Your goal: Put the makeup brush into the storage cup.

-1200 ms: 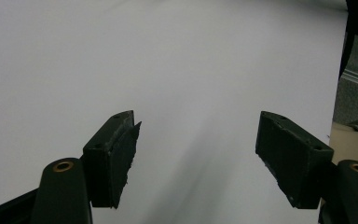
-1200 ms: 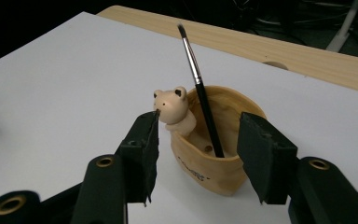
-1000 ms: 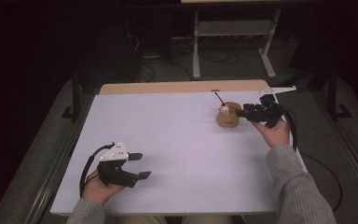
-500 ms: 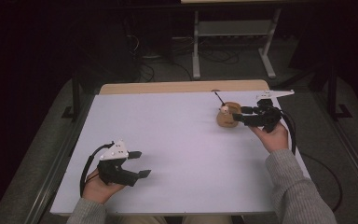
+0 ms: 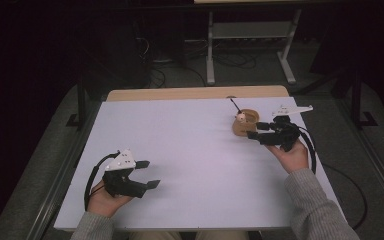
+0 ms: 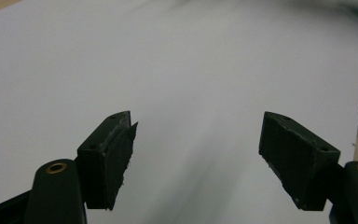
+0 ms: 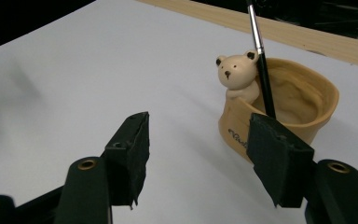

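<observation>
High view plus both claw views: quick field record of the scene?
surface: white table
cup: tan, bear figure on rim, upright at the table's far right
brush: dark handle, stands leaning in the cup
right claw: beside the cup, jaws have just been opening, nothing between them
left claw: near left of the table, open, nothing between the jaws
contact: one right jaw overlaps the cup wall in the right claw view; touch cannot be told
</observation>
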